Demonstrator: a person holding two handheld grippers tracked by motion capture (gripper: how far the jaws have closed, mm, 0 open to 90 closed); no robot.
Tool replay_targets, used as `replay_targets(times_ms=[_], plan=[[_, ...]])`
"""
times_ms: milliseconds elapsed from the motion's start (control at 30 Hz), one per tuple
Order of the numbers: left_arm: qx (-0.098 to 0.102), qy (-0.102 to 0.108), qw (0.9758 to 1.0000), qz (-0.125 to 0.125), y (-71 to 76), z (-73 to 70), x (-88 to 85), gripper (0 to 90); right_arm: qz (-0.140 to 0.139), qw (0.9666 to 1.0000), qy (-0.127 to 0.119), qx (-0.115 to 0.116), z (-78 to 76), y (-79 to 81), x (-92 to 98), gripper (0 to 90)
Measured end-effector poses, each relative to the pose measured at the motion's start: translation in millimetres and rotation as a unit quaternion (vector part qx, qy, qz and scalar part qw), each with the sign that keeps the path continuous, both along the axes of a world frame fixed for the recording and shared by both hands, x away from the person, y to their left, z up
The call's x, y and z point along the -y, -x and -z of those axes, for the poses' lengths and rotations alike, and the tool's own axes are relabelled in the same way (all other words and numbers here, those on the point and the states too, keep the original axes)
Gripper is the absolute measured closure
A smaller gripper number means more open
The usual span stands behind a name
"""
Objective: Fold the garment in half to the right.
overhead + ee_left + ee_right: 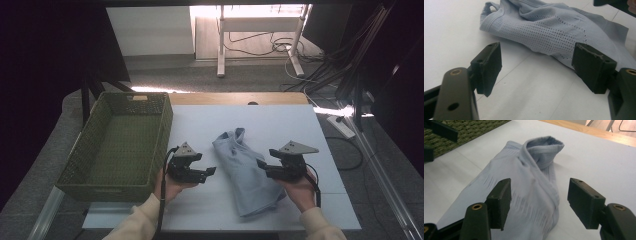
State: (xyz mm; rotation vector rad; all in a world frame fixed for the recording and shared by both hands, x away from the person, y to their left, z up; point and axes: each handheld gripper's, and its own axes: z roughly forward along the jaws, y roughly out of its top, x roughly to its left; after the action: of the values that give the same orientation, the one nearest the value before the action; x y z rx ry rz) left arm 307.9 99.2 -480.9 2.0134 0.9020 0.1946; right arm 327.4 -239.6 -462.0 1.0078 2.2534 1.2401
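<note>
The blue shirt (245,167) lies folded in the middle of the picture. My left gripper (209,171) and right gripper (261,163) are both spread wide, holding nothing. The green basket (75,165) at the left has nothing in it yet.

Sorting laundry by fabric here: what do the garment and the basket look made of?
Garment: pale blue-grey knit, matte, seemingly a stretchy sports fabric, with rows of tiny perforations and ribbed hems. Basket: olive-green woven strands, wicker or plastic; I can't tell.

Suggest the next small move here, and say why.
Probably bring the right gripper down onto the light blue garment and close on its near edge. Both it and the left gripper are open and hold nothing, the cloth lies folded between them, and the green basket waits alongside.
</note>
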Motion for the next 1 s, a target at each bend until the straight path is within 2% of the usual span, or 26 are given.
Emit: replay_targets(times_ms=[300, 433, 633, 1000], plan=[[-0.001, -0.004, 1.0, 0.002, 0.5, 0.7, 1.5, 25.0, 0.0, 1.0, 0.002, 0.001, -5.0, -24.3, -14.3, 36.1], [-0.002, -0.003, 1.0, 0.001, 0.0, 0.8, 1.5, 25.1, -0.001, 0.9999, 0.007, -0.007, -4.6, -34.9, -21.8, 36.1], [-0.004, -0.005, 1.0, 0.002, -0.8, 2.4, 2.9, 25.1, -0.009, 0.9998, 0.012, -0.015, -1.5, -46.5, -34.2, 36.1], [-0.004, -0.005, 1.0, -0.001, -2.4, 3.9, 1.9, 25.1, -0.018, 0.9995, 0.021, -0.015, -1.9, -66.7, -61.7, 36.1]])
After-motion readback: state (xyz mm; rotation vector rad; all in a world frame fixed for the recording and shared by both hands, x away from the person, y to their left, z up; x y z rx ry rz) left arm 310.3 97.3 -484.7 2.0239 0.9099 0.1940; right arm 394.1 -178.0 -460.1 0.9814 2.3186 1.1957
